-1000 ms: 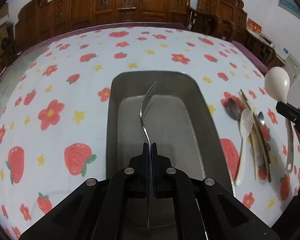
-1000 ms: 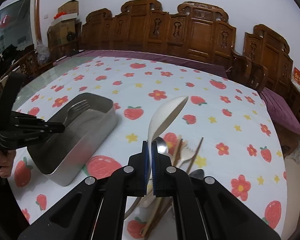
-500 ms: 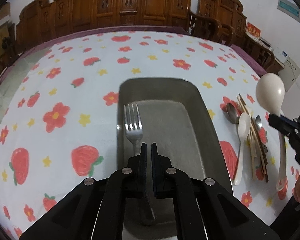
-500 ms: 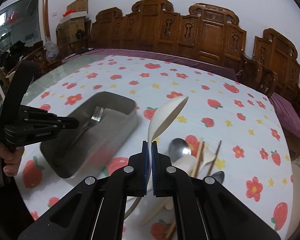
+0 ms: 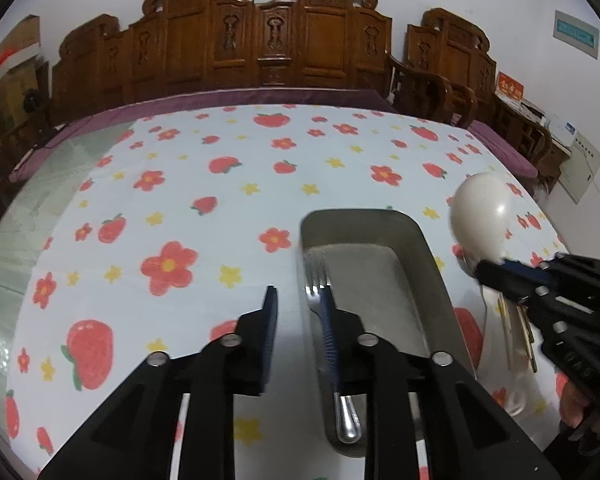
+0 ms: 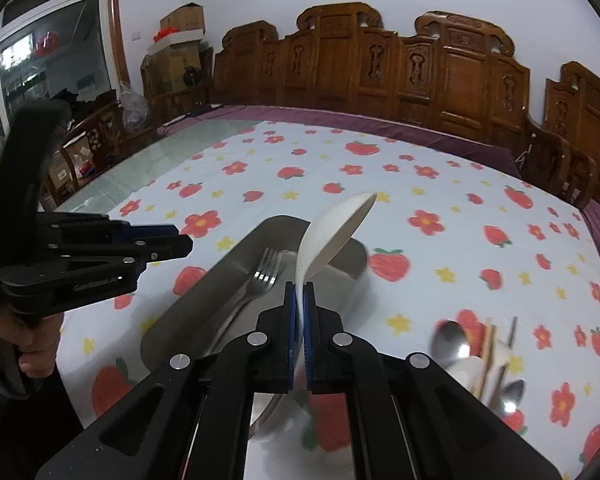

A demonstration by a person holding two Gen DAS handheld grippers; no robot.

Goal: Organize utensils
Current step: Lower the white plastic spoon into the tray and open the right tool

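A metal fork [image 5: 318, 280] lies lengthwise in the steel tray [image 5: 430, 248], along its left side. My left gripper [image 5: 299, 306] hovers above the tray's near left corner. Its jaws are opening, with nothing between the pads; the fork rests below the right finger. My right gripper [image 6: 299, 294] is shut on the handle of a white ceramic spoon [image 6: 336, 232], whose bowl is raised over the tray [image 6: 196, 300] and the fork [image 6: 262, 276]. In the left wrist view the right gripper [image 5: 484, 270] and spoon [image 5: 482, 216] stand at the tray's right edge. The left gripper [image 6: 182, 242] shows to the tray's left.
A pile of utensils [image 6: 484, 356], with a metal spoon [image 6: 448, 340], chopsticks and another white spoon, lies on the strawberry tablecloth [image 5: 204, 184] right of the tray. Carved wooden chairs [image 5: 260, 36] line the table's far side. A person's hand [image 6: 28, 344] grips the left tool.
The left gripper let go of the fork, which now lies in the tray, then rose, drew left and parted its jaws. The right gripper carried the white spoon left, over the tray.
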